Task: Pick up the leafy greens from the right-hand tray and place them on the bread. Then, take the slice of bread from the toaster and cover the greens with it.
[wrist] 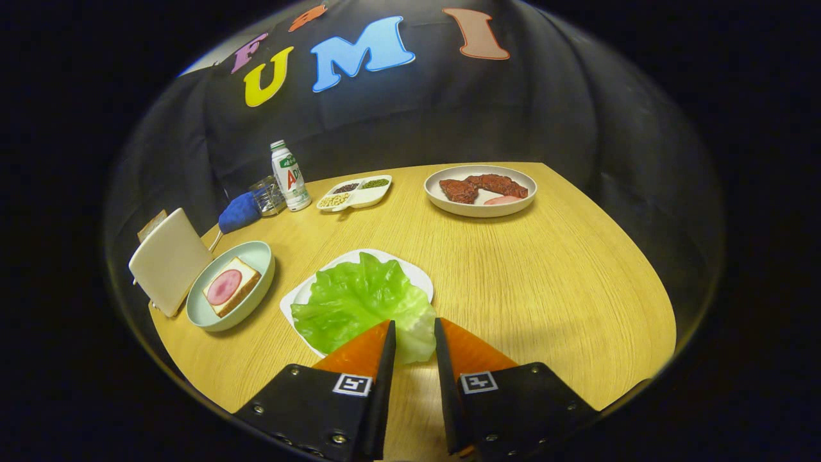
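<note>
A light green leaf of leafy greens [359, 301] lies on a white tray [414, 274] in the middle of the wooden table. My gripper [415, 324] is at the leaf's near edge, and that edge fills the narrow gap between the two fingers, which press on it from both sides. To the left of the tray, a slice of bread [240, 282] with a round pink slice on top rests in a pale green plate [256, 253]. Just left of the plate stands a cream toaster [168, 260], with a brown edge [152, 224] showing behind its top.
At the back of the table stand a white bottle [288, 176], a glass [268, 194] beside a blue cloth-like thing [238, 212], a divided dish of beans [356, 192] and a plate of meat [481, 189]. Bare wood [545, 282] stretches to the right of the tray.
</note>
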Demonstrator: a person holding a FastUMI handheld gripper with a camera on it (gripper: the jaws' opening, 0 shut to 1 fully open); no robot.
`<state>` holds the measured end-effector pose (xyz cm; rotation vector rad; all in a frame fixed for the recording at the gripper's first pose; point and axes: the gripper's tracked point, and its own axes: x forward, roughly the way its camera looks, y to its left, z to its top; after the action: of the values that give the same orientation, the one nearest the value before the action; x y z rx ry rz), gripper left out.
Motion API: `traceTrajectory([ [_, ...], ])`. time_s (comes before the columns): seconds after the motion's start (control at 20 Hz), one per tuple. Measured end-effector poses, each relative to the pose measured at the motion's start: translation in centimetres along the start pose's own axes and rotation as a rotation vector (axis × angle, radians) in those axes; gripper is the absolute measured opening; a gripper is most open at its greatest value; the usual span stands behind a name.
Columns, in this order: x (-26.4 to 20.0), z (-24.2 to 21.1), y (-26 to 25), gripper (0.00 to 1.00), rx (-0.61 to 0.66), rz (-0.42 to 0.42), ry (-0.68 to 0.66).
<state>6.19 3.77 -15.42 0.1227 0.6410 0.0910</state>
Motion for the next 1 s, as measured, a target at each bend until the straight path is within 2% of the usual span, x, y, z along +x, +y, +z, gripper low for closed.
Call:
traceTrajectory([
  [0.05,-0.4,0.8,-0.3,0.19,0.037,-0.027,-0.005],
  [0.1,-0.3,0.4,-0.3,0.01,0.027,-0.018,-0.001],
  [0.4,-1.0,2.1,0.3,0.01,-0.02,0.018,-0.093],
  [0.5,-1.4,2.4,0.2,0.01,-0.081,0.001,-0.112],
  [0.75,-3.1,5.2,2.4,0.02,-0.113,0.037,-0.208],
  [1.0,-4.4,6.7,5.2,0.01,-0.158,0.078,-0.248],
])
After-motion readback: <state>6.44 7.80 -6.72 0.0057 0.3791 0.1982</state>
